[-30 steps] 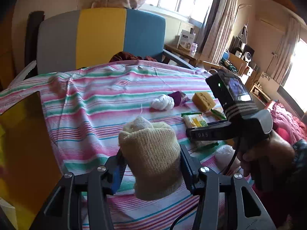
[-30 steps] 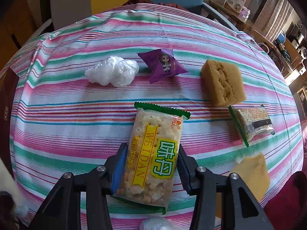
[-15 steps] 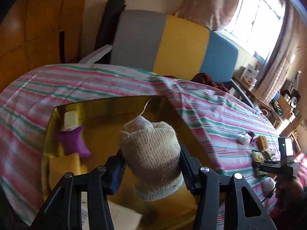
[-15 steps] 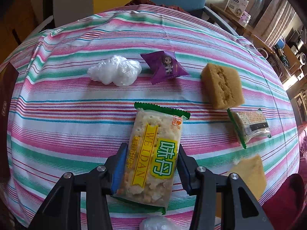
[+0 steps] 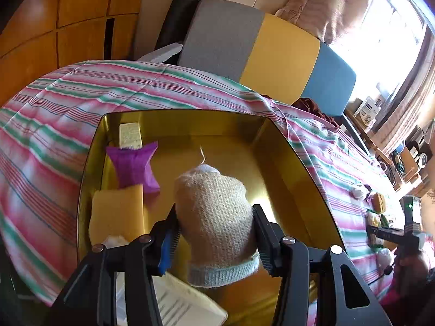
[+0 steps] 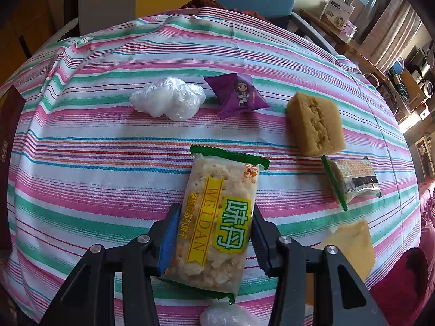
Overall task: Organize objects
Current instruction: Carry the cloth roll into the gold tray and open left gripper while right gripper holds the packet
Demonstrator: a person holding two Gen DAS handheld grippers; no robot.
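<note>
— Left gripper (image 5: pixel 216 240) first: what is it pinching?

— A rolled beige knit sock (image 5: pixel 217 217), squeezed from both sides between the pads and held above the open yellow box (image 5: pixel 296 163). Beyond the gripper and off to its left, inside that box, lie a purple packet (image 5: pixel 134 165), a yellow sponge (image 5: pixel 117 214) in front of it, and a pale bar (image 5: pixel 130 135) at the far wall. Some white paper (image 5: pixel 179 301) shows just under the left finger.

— And the right gripper (image 6: pixel 214 235)?

— Clamped on a cracker pack (image 6: pixel 217 217) with green ends, its length running straight ahead from the jaws, over the striped cloth (image 6: pixel 81 163) on the worktop.

— What sits ahead of it?

— Farther out, left of the line of the fingers, a crumpled clear plastic wad (image 6: pixel 168 100); next to that, a purple candy packet (image 6: pixel 236 95). Out to the right, a brown sponge block (image 6: pixel 315 122), then nearer a small wrapped cracker (image 6: pixel 353 179), then a yellow wedge (image 6: pixel 350 247) just beside the right finger. Another bit of clear plastic (image 6: pixel 225 315) peeks out below the gripper.
</note>
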